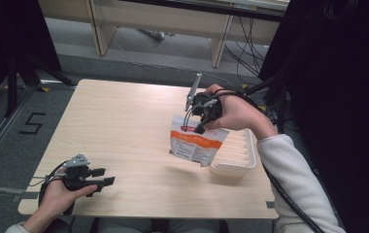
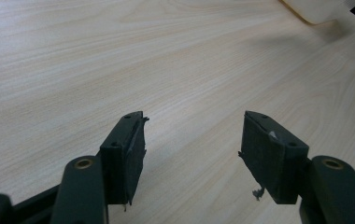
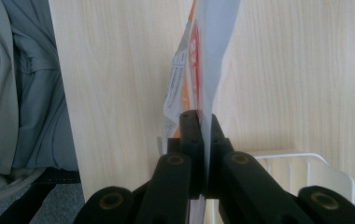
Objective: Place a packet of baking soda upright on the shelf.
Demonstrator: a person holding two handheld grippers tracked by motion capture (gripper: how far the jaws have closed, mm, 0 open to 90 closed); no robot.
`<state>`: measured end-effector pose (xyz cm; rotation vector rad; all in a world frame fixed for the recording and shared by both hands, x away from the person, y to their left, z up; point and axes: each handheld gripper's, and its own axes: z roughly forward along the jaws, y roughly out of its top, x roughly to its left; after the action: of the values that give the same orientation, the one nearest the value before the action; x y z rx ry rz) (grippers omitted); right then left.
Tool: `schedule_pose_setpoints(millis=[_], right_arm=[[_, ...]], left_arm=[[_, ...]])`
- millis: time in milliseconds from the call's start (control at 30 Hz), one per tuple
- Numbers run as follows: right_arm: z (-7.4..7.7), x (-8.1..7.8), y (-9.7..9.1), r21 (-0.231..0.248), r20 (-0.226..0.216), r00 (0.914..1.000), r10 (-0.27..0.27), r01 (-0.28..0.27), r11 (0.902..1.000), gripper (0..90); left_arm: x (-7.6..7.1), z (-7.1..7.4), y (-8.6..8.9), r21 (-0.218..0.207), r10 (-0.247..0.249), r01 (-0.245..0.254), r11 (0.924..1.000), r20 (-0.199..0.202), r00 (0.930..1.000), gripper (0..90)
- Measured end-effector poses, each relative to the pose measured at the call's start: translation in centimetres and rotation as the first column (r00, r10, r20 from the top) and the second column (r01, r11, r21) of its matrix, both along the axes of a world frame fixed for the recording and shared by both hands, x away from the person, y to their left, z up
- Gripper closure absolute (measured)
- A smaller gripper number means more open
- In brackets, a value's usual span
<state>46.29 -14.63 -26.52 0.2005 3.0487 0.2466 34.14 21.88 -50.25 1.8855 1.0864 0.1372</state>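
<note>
A flat white and orange pouch (image 1: 194, 144) hangs above the table, pinched at its top edge by my right gripper (image 1: 198, 127), which points down and is shut on it. In the right gripper view the pouch (image 3: 210, 60) runs edge-on between the two closed jaws of the right gripper (image 3: 202, 140). Just right of the pouch stands a white slotted rack (image 1: 236, 158); the pouch's lower edge overlaps the rack's left side. My left gripper (image 1: 106, 178) rests near the table's front left corner, open, with nothing between its pads (image 2: 133, 154).
The light wooden table (image 1: 119, 131) has bare room across its left and middle. The rack (image 3: 306, 170) sits close to the right edge. Cables trail off both grippers. Beyond the table stand desk legs and floor cables; a dark curtain hangs at the right.
</note>
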Motion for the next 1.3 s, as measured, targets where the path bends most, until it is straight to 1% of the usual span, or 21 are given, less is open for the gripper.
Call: schedule_pose_setpoints(millis=[67, 133, 233, 267, 367, 400, 533, 567, 633, 667, 700, 833, 867, 933, 1033, 1067, 1133, 1167, 1200, 1233, 1300], right_arm=[[0.3, 0.2, -0.3, 0.004, 0.010, 0.9999, 0.011, -0.011, 0.9999, 90.0], [0.7, 0.4, -0.7, 0.011, 0.015, 0.9999, -0.006, 0.006, 0.9999, 90.0], [1.0, 0.5, -1.0, 0.013, 0.018, 0.9998, -0.008, 0.007, 0.9999, 90.0], [1.1, 0.5, -1.1, 0.010, 0.018, 0.9995, -0.025, 0.025, 0.9996, 90.0], [1.2, 0.7, -1.3, 0.014, 0.012, 0.9999, -0.012, 0.012, 0.9998, 90.0], [1.3, 0.7, -1.3, 0.008, 0.017, 0.9995, -0.025, 0.025, 0.9997, 90.0], [1.6, 0.9, -1.6, 0.012, 0.024, 0.9997, -0.007, 0.007, 0.9999, 90.0], [1.8, 1.0, -1.8, 0.010, 0.026, 0.9995, -0.020, 0.020, 0.9997, 90.0], [1.8, 1.0, -1.9, 0.015, 0.031, 0.9994, -0.015, 0.015, 0.9998, 90.0], [2.0, 0.9, -2.0, 0.008, 0.025, 0.9987, -0.044, 0.044, 0.9990, 90.0], [2.0, 1.0, -2.1, 0.009, 0.028, 0.9992, -0.030, 0.030, 0.9995, 90.0], [2.2, 1.0, -2.4, 0.011, 0.032, 0.9985, -0.044, 0.043, 0.9990, 90.0], [2.3, 1.2, -2.5, 0.011, 0.035, 0.9989, -0.030, 0.030, 0.9995, 90.0], [2.5, 1.1, -2.8, 0.010, 0.037, 0.9980, -0.052, 0.051, 0.9986, 90.0], [2.6, 1.2, -3.0, 0.014, 0.036, 0.9983, -0.045, 0.044, 0.9989, 90.0], [2.6, 1.1, -3.1, 0.007, 0.038, 0.9973, -0.063, 0.063, 0.9980, 90.0], [2.7, 1.4, -3.5, 0.011, 0.052, 0.9980, -0.036, 0.036, 0.9993, 90.0], [2.8, 1.3, -3.6, 0.011, 0.049, 0.9971, -0.058, 0.057, 0.9983, 90.0], [2.8, 1.3, -3.6, 0.011, 0.049, 0.9971, -0.058, 0.057, 0.9983, 90.0], [2.8, 1.5, -3.7, 0.013, 0.053, 0.9980, -0.036, 0.035, 0.9993, 90.0], [2.9, 1.6, -4.0, 0.015, 0.057, 0.9976, -0.040, 0.040, 0.9991, 90.0]], left_arm=[[0.0, 0.0, 0.0, -0.001, 0.001, -0.001, 1.0000, 0.000, 1.0000, 39.2], [0.0, 0.0, 0.0, -0.002, 0.003, -0.003, 1.0000, 0.001, 1.0000, 39.2], [0.0, 0.0, 0.0, -0.002, 0.004, -0.004, 1.0000, 0.003, 1.0000, 39.3], [0.0, 0.0, 0.0, -0.002, 0.002, -0.002, 1.0000, 0.000, 1.0000, 39.3], [0.0, 0.0, 0.0, 0.000, -0.004, 0.004, 1.0000, 0.002, 1.0000, 39.2], [0.0, 0.0, 0.0, 0.001, -0.002, 0.002, 1.0000, 0.004, 1.0000, 39.2], [0.0, 0.0, 0.0, -0.001, 0.002, -0.002, 1.0000, 0.000, 1.0000, 39.2], [0.0, 0.0, 0.0, -0.002, 0.001, -0.001, 1.0000, 0.001, 1.0000, 39.2], [0.0, 0.0, 0.0, -0.001, -0.001, 0.001, 1.0000, 0.000, 1.0000, 39.3], [0.0, 0.0, 0.0, 0.000, -0.002, 0.002, 1.0000, 0.000, 1.0000, 39.2], [0.0, 0.0, 0.0, -0.001, 0.000, 0.000, 1.0000, 0.000, 1.0000, 39.2], [0.0, 0.0, 0.0, 0.001, 0.000, 0.000, 1.0000, 0.001, 1.0000, 39.2], [0.0, 0.0, 0.0, 0.000, 0.000, 0.000, 1.0000, 0.001, 1.0000, 39.3], [0.0, 0.0, 0.0, 0.000, 0.001, -0.001, 1.0000, 0.001, 1.0000, 39.3], [0.0, 0.0, 0.0, 0.000, 0.001, -0.001, 1.0000, 0.001, 1.0000, 39.3], [0.0, 0.0, 0.0, 0.000, 0.001, -0.001, 1.0000, 0.001, 1.0000, 39.3], [0.0, 0.0, 0.0, 0.001, -0.001, 0.001, 1.0000, 0.001, 1.0000, 39.3], [0.0, 0.0, 0.0, 0.001, -0.001, 0.001, 1.0000, 0.001, 1.0000, 39.3], [0.0, 0.0, 0.0, 0.002, -0.001, 0.001, 1.0000, 0.001, 1.0000, 39.3], [0.0, 0.0, 0.0, 0.002, -0.001, 0.001, 1.0000, 0.001, 1.0000, 39.3], [0.0, 0.0, 0.0, 0.001, 0.000, 0.000, 1.0000, 0.001, 1.0000, 39.3]])
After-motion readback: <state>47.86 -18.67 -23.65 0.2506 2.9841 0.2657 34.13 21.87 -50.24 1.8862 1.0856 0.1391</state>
